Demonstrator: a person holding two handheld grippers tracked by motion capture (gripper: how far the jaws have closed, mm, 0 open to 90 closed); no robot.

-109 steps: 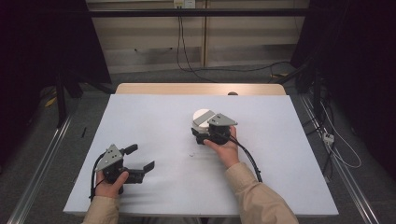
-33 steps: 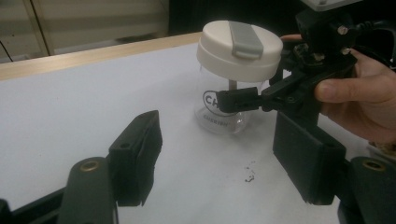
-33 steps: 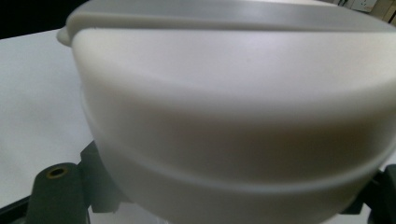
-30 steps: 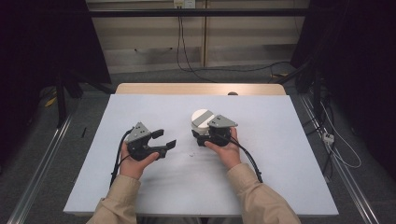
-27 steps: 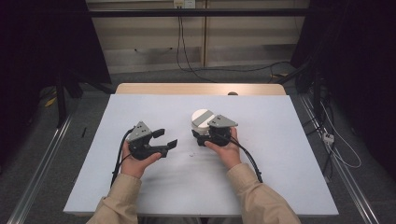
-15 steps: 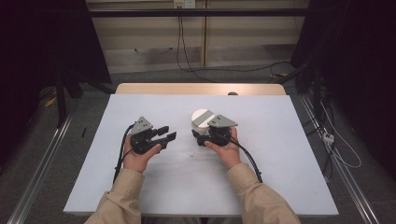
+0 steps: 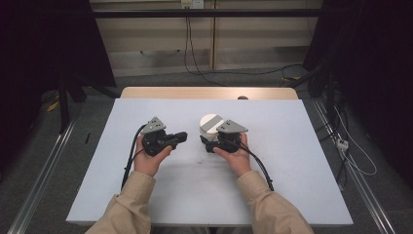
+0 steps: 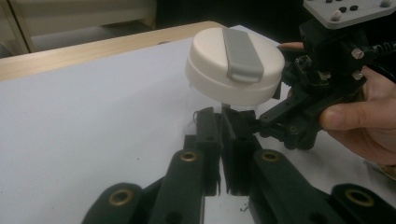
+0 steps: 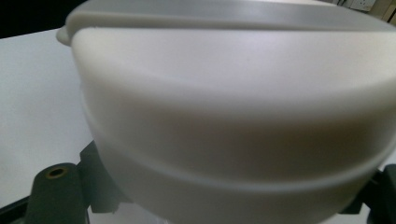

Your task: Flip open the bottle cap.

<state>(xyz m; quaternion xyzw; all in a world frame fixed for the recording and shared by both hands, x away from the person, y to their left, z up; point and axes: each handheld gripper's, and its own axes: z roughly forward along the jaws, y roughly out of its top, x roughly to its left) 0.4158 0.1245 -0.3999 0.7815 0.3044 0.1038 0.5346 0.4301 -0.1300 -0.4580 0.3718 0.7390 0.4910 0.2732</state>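
We see a white round container w/ a cream lid (image 7: 210, 122) sitting roughly mid-table (image 7: 302, 161), slightly toward the far side. The lid has a grey strip (image 8: 241, 52) across the top; the body below it looks clear in the left gripper view.

Right tongs (image 7: 208, 142) are at the container's near side, jaws either side of the body under the lid. In the right gripper view the lid looms close up, w/ dark jaw parts at lower left and lower right of it, so we read them as pinching the container. Right hand (image 7: 237, 155) wraps the gripper from behind, cable (image 7: 260, 168) trailing back along the sleeve.

Left tongs (image 7: 179, 137) sit just left of the container, tips pointing toward it and the other gripper, apart from both. In the left gripper view the two jaws are pressed together w/ only a thin slit between them, nothing held. Left hand (image 7: 148, 157) grips its gripper, grey plate (image 7: 154, 125) on top.
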